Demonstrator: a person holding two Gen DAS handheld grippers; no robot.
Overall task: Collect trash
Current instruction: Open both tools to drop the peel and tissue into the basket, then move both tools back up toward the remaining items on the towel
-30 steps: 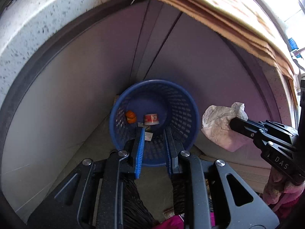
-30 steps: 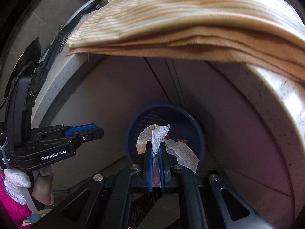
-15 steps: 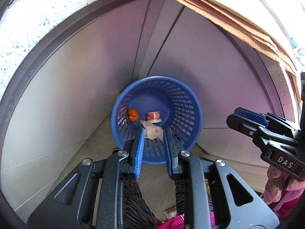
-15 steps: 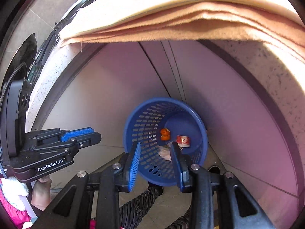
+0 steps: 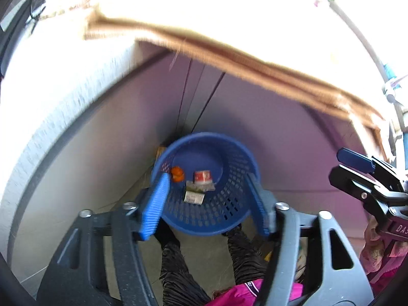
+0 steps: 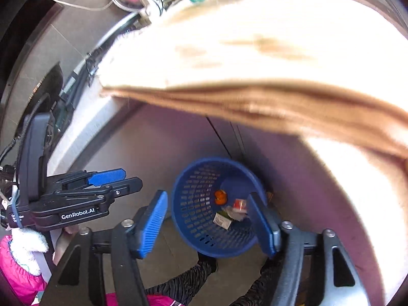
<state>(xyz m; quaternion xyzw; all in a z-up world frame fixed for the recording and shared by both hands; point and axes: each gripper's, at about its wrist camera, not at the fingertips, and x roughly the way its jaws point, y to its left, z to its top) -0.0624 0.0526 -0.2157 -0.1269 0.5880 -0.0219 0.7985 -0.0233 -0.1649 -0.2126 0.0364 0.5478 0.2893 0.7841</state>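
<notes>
Above the blue mesh basket hangs the folded tan cloth, draped over the speckled counter edge; it fills more of both views than half a second ago, which suggests you are lifting both tools up and away from the basket. The basket stands on the floor against the purple cabinet doors, and your striped-trousered legs show just below it.

Your left gripper has gone from a narrow gap to jaws spread wide and empty, framing the basket. Your right gripper is likewise spread wide with nothing between its pads; a second ago it was pinching the white tissue.

That crumpled tissue now lies inside the basket, beside the red-and-white cup, the orange piece and the small printed carton. So the drop appears done: the trash you carried is in the basket and both tools are free.

Judging by the bright clutter beyond the cloth on the counter, more trash may wait there, too blurred to name.
</notes>
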